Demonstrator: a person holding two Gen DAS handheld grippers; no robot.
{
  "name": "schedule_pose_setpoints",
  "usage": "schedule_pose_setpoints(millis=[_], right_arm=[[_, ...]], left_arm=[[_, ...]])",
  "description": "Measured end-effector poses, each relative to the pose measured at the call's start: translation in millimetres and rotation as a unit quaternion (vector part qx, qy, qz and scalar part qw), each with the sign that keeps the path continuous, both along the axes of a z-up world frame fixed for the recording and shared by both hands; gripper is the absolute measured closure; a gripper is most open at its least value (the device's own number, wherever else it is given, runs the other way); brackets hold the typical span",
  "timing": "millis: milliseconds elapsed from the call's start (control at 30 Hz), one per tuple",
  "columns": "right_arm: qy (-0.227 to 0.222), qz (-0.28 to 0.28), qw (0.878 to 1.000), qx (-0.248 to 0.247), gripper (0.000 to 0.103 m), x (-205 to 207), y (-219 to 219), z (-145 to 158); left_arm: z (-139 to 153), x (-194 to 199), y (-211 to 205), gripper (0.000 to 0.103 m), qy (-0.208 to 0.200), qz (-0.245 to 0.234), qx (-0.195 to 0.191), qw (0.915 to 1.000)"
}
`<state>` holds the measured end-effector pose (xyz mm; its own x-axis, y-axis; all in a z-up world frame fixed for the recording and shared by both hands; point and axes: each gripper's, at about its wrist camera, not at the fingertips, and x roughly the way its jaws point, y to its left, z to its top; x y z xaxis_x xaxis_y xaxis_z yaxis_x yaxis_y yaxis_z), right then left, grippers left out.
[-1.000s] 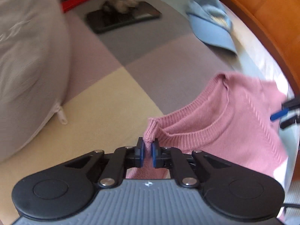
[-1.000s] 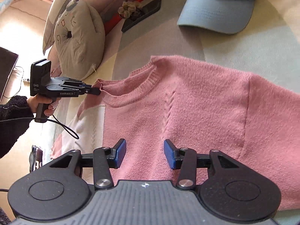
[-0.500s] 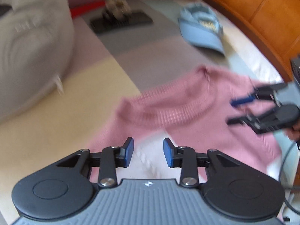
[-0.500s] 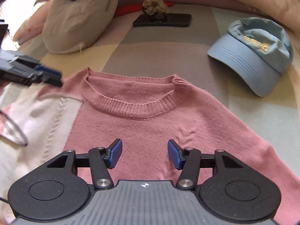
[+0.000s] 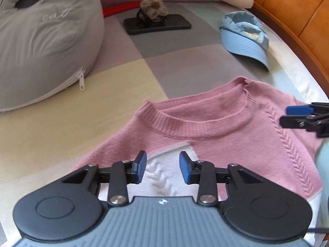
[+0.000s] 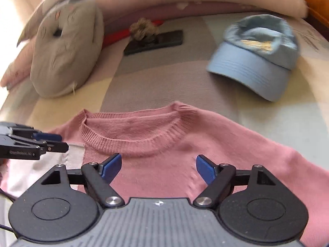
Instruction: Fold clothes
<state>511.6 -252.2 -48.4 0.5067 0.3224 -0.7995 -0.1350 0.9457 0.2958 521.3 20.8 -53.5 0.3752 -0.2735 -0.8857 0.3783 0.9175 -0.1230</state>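
Observation:
A pink knit sweater (image 5: 226,144) with a white cable-knit panel lies flat on the bed, collar toward the pillows. My left gripper (image 5: 162,164) hovers over the white panel just below the collar. Its jaws stand apart and are closing a little, with nothing between them. My right gripper (image 6: 158,164) hangs over the sweater (image 6: 226,144) chest below the collar, its jaws opening wide and holding nothing. Each gripper shows in the other's view: the right gripper (image 5: 296,115) over the right shoulder, the left gripper (image 6: 49,142) over the left shoulder.
A light blue cap (image 5: 244,39) lies beyond the sweater to the right. A black phone (image 5: 158,23) with a flower hair clip (image 5: 154,6) sits further back. A grey cat pillow (image 5: 41,47) fills the left. An orange headboard (image 5: 287,10) bounds the right.
My left gripper let go of the sweater's shoulder and opened; the sweater dropped flat. The right jaws spread wider. Both grippers swung round toward the collar.

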Motion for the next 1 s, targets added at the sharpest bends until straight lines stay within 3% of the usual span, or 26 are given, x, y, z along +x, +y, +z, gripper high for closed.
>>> schedule_pose_setpoints(millis=[100, 200, 433, 567, 700, 733, 767, 833, 900, 1000], right_arm=[[-0.003, -0.067, 0.998, 0.015, 0.019, -38, -47, 9], [-0.001, -0.160, 0.987, 0.033, 0.019, -78, -105, 14], [0.006, -0.345, 0.937, 0.052, 0.019, -162, -229, 1], [-0.030, -0.388, 0.921, 0.005, 0.019, -175, -269, -2], [-0.033, -0.460, 0.887, -0.020, 0.019, -173, -316, -4], [-0.038, -0.455, 0.890, -0.004, 0.019, -173, -322, -1], [-0.047, -0.430, 0.902, 0.018, 0.019, -170, -321, 3], [-0.067, -0.338, 0.938, 0.029, 0.018, -156, -304, 12], [-0.068, -0.257, 0.963, 0.034, 0.017, -137, -279, 14], [-0.046, -0.185, 0.979, 0.073, 0.017, -105, -254, 1]], left_arm=[[6, -9, -16, 0.068, -0.007, -0.017, -0.001, 0.9998], [8, -23, -35, 0.068, -0.003, -0.040, 0.003, 0.9992], [6, -39, -84, 0.068, 0.008, -0.092, 0.005, 0.9958], [8, -44, -107, 0.068, 0.002, -0.121, 0.013, 0.9926], [11, -48, -123, 0.067, -0.001, -0.140, 0.019, 0.9899], [11, -49, -126, 0.067, -0.002, -0.142, 0.020, 0.9896], [10, -49, -129, 0.067, -0.002, -0.143, 0.020, 0.9894], [8, -50, -135, 0.067, 0.000, -0.146, 0.020, 0.9891], [6, -51, -141, 0.067, 0.002, -0.149, 0.019, 0.9887], [5, -52, -149, 0.067, 0.001, -0.158, 0.019, 0.9873]])
